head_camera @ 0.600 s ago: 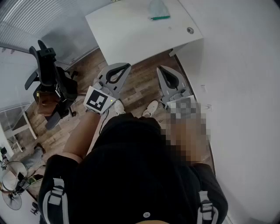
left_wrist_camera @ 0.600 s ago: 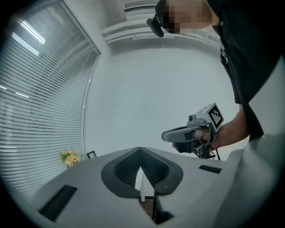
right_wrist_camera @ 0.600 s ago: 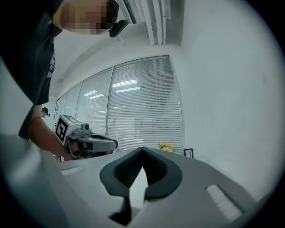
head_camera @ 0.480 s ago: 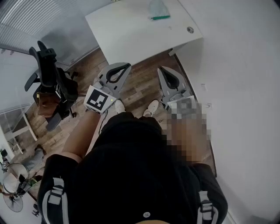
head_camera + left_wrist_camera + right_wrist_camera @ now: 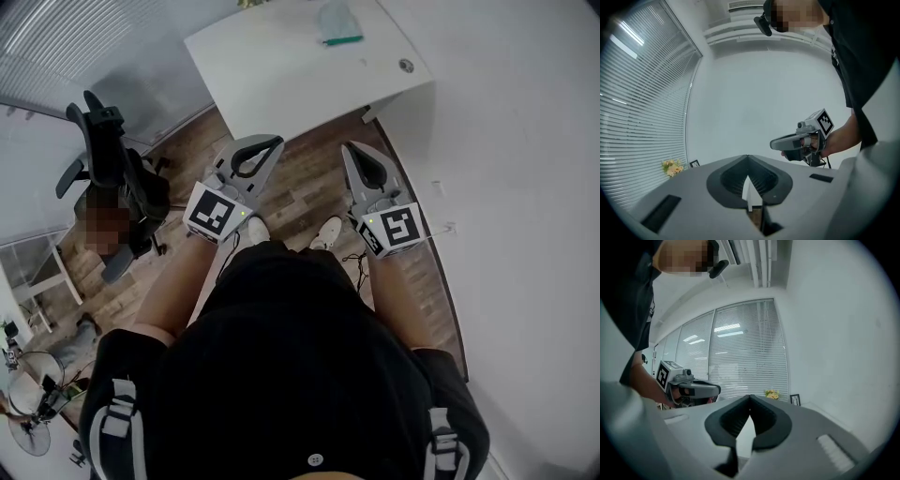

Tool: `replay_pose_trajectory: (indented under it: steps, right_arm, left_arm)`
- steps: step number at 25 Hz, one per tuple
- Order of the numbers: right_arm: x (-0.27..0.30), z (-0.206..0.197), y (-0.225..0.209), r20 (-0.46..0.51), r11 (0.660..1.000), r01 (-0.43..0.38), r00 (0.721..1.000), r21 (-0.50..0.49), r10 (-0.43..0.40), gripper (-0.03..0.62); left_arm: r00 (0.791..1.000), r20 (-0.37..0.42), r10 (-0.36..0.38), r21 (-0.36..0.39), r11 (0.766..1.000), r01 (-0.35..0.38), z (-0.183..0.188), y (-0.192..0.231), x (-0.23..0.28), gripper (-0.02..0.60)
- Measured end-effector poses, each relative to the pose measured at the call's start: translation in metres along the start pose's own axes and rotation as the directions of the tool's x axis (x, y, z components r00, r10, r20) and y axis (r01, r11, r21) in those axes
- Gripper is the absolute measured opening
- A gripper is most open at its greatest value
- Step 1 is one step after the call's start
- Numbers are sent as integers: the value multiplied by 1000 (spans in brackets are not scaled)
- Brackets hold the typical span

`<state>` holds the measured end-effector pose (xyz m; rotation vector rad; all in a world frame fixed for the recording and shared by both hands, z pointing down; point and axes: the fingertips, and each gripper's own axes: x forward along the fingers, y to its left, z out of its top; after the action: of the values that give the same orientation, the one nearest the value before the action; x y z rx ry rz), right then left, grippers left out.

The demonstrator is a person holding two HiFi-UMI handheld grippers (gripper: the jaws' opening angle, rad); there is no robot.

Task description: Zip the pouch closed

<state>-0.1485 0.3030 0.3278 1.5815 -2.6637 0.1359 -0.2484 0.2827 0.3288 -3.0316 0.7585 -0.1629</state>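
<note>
Two sets of tongs, both shut and empty, held well short of the pouch.

Nearest, the person stands on the wooden floor (image 5: 298, 192) with both arms out in front. The left tongs (image 5: 274, 143) and right tongs (image 5: 348, 149) sit side by side and about level, each with its jaws pressed together on nothing. This looks like a carrying pose, since no step of the zipping has begun. Ahead there is open floor between an office chair (image 5: 117, 178) on the left and the wall (image 5: 525, 141) on the right, so the way to the tabletop (image 5: 281, 70) seems clear. The near edge of the tabletop runs on a slant. The pouch (image 5: 336, 19) lies flat near the far edge with its green zip strip facing the person, which probably means a long reach.
</note>
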Motion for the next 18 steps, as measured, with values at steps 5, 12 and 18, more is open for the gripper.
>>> replay_pose_trajectory:
  steps: [5,12,18]
  right_arm:
    - [-11,2,-13,11,1000,-27,1000,8,27,11]
    - [-30,-2,-32,1,998,-66,998,6,66,11]
    - [-43,-7,-52,-6,996,-91,996,9,91,11]
  left_arm:
    - [1000,5,7,3,1000,-7,5,-15,14,8]
    - [1000,3,25,-7,1000,-25,7,-40,39,8]
    - [999,-20,43,-15,999,-43,-1,-55,59,8]
